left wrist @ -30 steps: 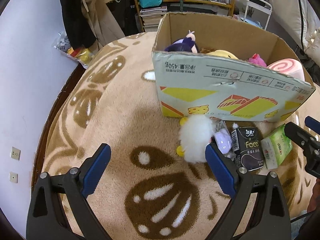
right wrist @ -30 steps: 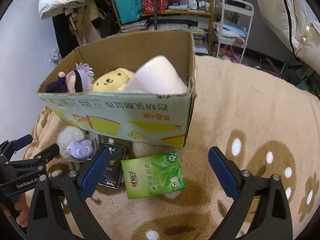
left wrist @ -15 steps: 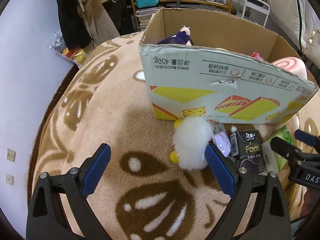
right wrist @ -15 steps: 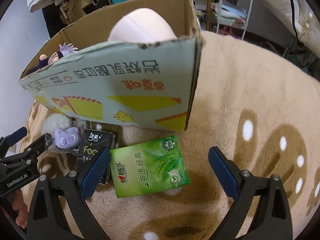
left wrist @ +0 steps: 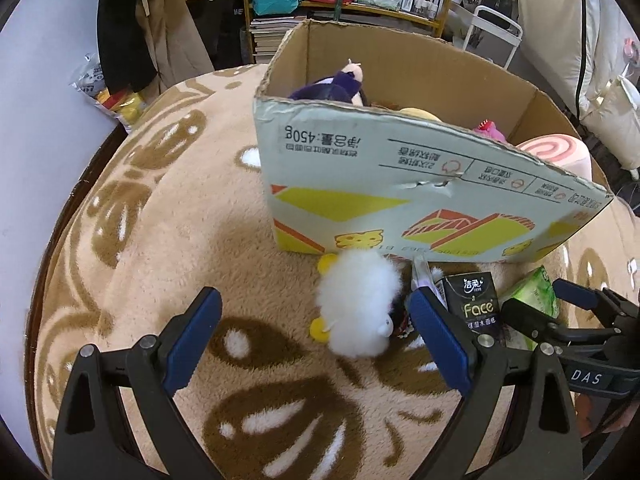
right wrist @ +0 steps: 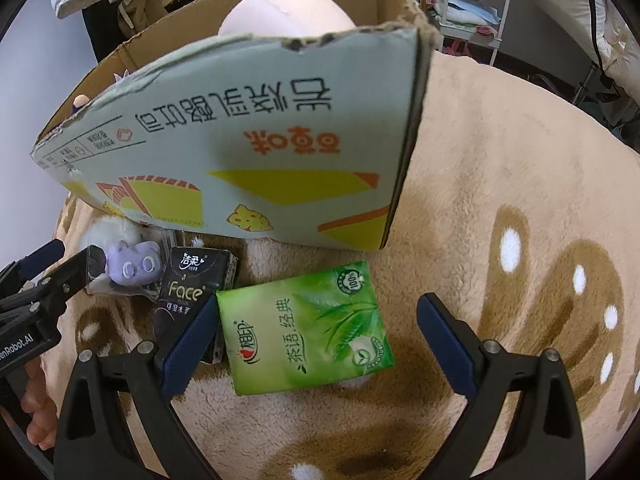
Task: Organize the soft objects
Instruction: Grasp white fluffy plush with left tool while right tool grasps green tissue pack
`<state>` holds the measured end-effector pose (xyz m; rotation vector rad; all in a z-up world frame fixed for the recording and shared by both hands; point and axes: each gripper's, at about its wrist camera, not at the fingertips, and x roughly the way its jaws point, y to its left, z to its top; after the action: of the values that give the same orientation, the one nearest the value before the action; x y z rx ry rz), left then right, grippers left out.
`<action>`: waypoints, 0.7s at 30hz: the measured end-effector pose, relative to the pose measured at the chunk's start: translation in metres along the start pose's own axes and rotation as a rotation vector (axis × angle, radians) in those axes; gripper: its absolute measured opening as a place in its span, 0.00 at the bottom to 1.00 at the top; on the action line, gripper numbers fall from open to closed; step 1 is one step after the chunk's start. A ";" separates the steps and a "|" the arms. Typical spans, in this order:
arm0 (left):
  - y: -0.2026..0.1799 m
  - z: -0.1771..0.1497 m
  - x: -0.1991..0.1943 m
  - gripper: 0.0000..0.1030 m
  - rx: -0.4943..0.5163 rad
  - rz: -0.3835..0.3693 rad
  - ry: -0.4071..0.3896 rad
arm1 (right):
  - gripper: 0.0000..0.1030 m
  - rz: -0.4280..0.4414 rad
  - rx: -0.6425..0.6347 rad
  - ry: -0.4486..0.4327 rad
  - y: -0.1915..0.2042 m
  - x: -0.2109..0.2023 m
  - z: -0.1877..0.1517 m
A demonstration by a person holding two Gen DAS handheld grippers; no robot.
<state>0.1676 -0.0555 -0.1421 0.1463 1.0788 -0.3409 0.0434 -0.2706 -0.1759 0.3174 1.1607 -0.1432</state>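
A cardboard box [left wrist: 420, 196] stands on the tan blanket and holds several plush toys, among them a purple one [left wrist: 340, 86] and a pink roll [left wrist: 548, 152]. In front of it lie a white fluffy plush [left wrist: 358, 304], a small lilac plush in clear wrap [right wrist: 134, 266], a black "Face" tissue pack [right wrist: 188, 288] and a green tissue pack [right wrist: 306, 324]. My left gripper [left wrist: 316, 334] is open, its fingers either side of the white plush. My right gripper [right wrist: 316, 338] is open, low over the green pack.
The box wall [right wrist: 256, 140] rises close ahead of the right gripper. A shelf with bags and books [left wrist: 320, 0], hanging clothes [left wrist: 160, 28] and a white rack [left wrist: 496, 28] stand behind. The bed edge and wall [left wrist: 44, 120] lie on the left.
Both grippers have moved forward and down toward the items in front of the box. The white plush now lies between the left fingers and the green pack between the right fingers.
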 end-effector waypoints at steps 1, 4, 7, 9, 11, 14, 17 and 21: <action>0.000 0.000 0.000 0.91 -0.004 -0.007 0.001 | 0.99 0.000 0.000 0.002 0.001 0.001 0.000; 0.002 0.000 0.001 0.91 -0.002 -0.032 0.006 | 0.99 -0.004 0.006 0.012 0.001 0.003 0.000; 0.003 0.000 0.002 0.83 0.000 -0.058 0.007 | 0.99 0.002 0.016 0.021 -0.003 0.005 0.001; 0.001 -0.001 0.005 0.72 0.011 -0.062 0.021 | 0.99 0.002 0.018 0.025 -0.006 0.008 0.002; -0.002 -0.003 0.009 0.68 0.033 -0.056 0.035 | 0.99 0.002 0.016 0.029 -0.008 0.009 0.004; -0.006 -0.004 0.009 0.65 0.046 -0.066 0.027 | 0.99 0.003 0.015 0.032 -0.008 0.011 0.007; -0.010 -0.004 0.011 0.61 0.065 -0.080 0.019 | 0.99 0.004 0.014 0.039 -0.009 0.013 0.008; -0.013 -0.004 0.015 0.57 0.063 -0.111 0.025 | 0.99 0.009 0.020 0.052 -0.011 0.018 0.005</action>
<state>0.1658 -0.0699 -0.1568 0.1475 1.1035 -0.4744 0.0522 -0.2818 -0.1922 0.3456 1.2093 -0.1392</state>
